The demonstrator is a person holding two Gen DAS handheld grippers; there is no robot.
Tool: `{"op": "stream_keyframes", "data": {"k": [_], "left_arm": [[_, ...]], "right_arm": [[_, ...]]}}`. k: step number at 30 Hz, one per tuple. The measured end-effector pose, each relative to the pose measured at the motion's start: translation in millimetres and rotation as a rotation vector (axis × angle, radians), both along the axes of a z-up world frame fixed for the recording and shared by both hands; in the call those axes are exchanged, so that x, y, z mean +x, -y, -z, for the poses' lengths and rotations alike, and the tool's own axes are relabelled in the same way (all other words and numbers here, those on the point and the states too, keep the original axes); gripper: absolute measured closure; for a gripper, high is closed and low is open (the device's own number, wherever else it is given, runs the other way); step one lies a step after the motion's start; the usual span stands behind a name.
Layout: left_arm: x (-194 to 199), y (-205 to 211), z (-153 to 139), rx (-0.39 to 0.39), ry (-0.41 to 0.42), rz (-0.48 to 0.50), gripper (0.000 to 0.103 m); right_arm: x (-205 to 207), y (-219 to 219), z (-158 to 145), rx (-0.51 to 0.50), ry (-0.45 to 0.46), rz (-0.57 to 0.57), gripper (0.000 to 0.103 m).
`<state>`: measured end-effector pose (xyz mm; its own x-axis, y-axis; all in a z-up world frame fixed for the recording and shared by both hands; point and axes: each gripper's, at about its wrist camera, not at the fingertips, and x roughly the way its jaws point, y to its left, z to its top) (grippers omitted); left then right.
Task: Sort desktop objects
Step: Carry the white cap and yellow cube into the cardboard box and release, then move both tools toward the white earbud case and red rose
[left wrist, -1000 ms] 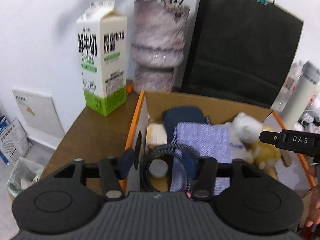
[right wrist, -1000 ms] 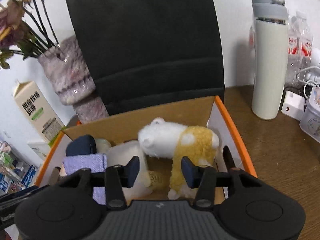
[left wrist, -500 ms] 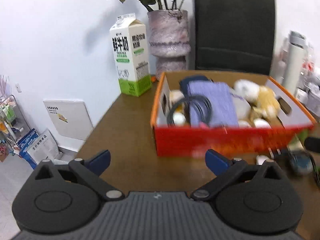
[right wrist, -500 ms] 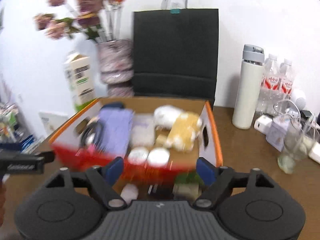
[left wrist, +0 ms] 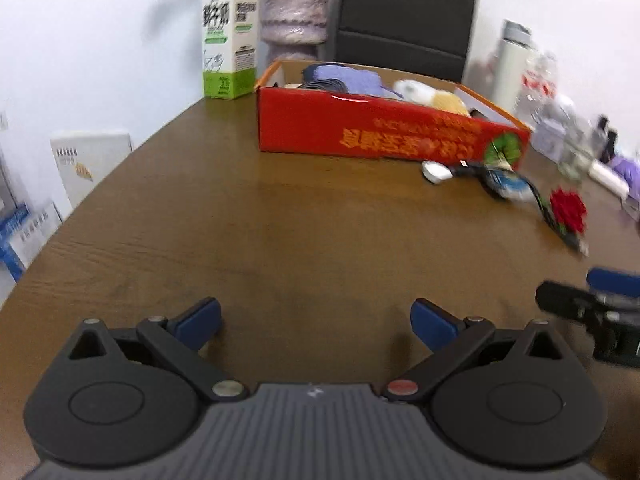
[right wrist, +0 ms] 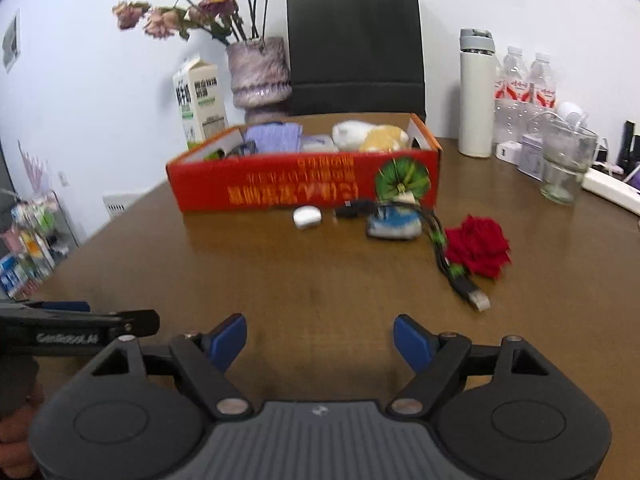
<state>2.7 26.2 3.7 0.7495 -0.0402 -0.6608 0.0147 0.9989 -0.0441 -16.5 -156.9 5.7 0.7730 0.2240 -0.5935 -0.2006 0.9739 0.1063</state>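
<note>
A red cardboard box (right wrist: 304, 184) (left wrist: 360, 132) stands on the brown table and holds a purple cloth (right wrist: 274, 138), a white and yellow plush toy (right wrist: 372, 136) and a black cable. In front of it lie a small white case (right wrist: 307, 217), a blue and white packet (right wrist: 394, 224), a black cable with a plug (right wrist: 448, 264) and a red rose (right wrist: 478, 246) (left wrist: 568, 210). My left gripper (left wrist: 316, 320) hangs open over bare table, well short of the box. My right gripper (right wrist: 320, 338) is open too, with nothing between its fingers.
Behind the box stand a milk carton (right wrist: 200, 100), a fuzzy vase of dried roses (right wrist: 258, 72) and a black paper bag (right wrist: 354, 44). At the right are a white flask (right wrist: 476, 92), water bottles (right wrist: 528, 84), a glass (right wrist: 566, 168) and small devices. The table edge falls away on the left.
Both grippers have pulled back from over the box to the near part of the table and opened wide. The black cable and the plush toy stay in the box.
</note>
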Motion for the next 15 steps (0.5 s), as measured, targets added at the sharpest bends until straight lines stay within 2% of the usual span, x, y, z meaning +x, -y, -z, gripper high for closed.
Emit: {"op": "stream_keyframes", "data": {"k": [3, 8, 13, 15], "left_arm": [[-7.4, 2.2, -0.4, -0.014, 0.009, 0.035, 0.000], [-5.2, 9.9, 3.4, 0.046, -0.005, 0.039, 0.000], [-4.8, 11.5, 5.1, 0.050, -0.004, 0.041, 0.000], [-3.9, 11.6, 5.0, 0.051, -0.009, 0.041, 0.000]], "right_arm": [[-17.0, 1.6, 4.5, -0.025, 0.024, 0.000, 0.023], [-19.4, 10.3, 12.1, -0.043, 0.019, 0.033, 0.027], [-18.8, 18.4, 14.5, 0.000, 0.014, 0.037, 0.030], [-18.8, 22.4, 14.1, 0.015, 0.019, 0.056, 0.035]]}}
